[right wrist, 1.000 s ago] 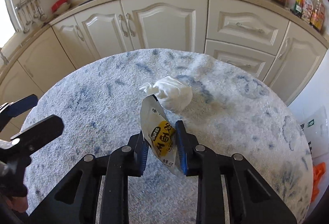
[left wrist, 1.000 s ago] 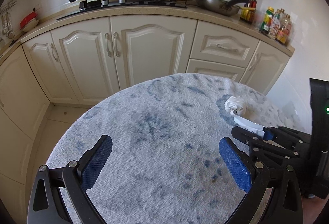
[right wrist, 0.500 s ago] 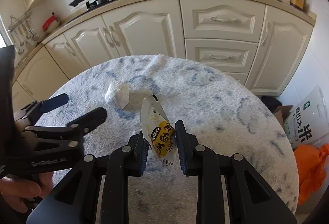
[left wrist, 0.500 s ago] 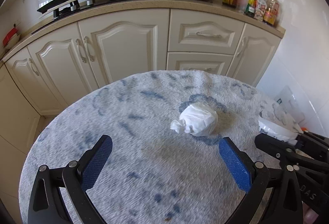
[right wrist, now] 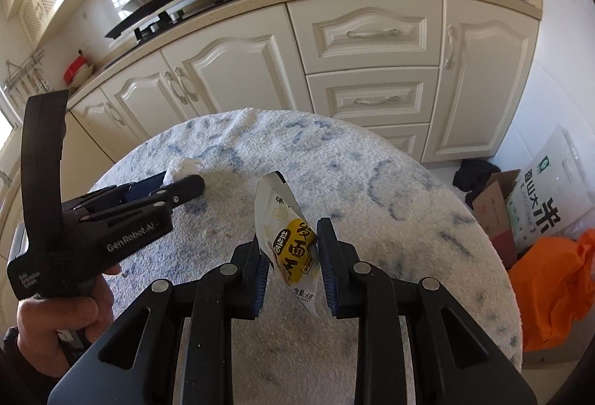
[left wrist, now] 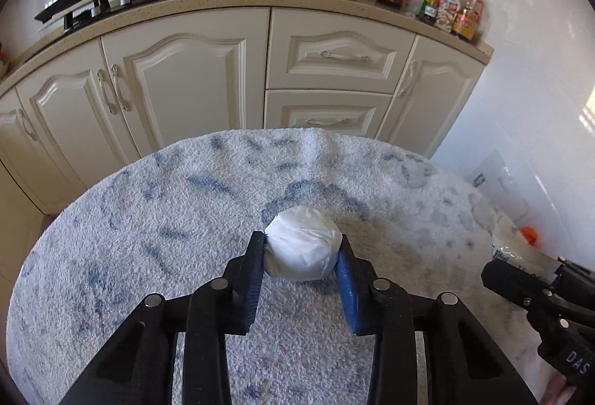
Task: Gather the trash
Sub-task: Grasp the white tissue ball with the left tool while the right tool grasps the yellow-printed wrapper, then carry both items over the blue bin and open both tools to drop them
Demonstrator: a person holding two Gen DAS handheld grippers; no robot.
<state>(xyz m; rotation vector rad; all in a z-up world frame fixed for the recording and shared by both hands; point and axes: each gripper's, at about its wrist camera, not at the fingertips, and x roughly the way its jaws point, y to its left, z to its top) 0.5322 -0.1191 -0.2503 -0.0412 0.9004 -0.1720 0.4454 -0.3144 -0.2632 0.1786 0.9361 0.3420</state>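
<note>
2 pieces of trash at the round, blue-flecked white towelling tabletop (left wrist: 156, 241).

The crumpled white paper ball (left wrist: 302, 248), rounded and creased, rests on the cloth right of centre, wedged between 2 blue pads. The white-and-yellow printed plastic snack wrapper (right wrist: 288, 237) stands upright, tilted slightly, pinched low with its torn top free above the cloth.

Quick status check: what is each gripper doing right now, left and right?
Left gripper: jaws closing, pads against the crumpled white paper ball on the towel-covered table.
Right gripper: shut on the white and yellow snack wrapper.
</note>
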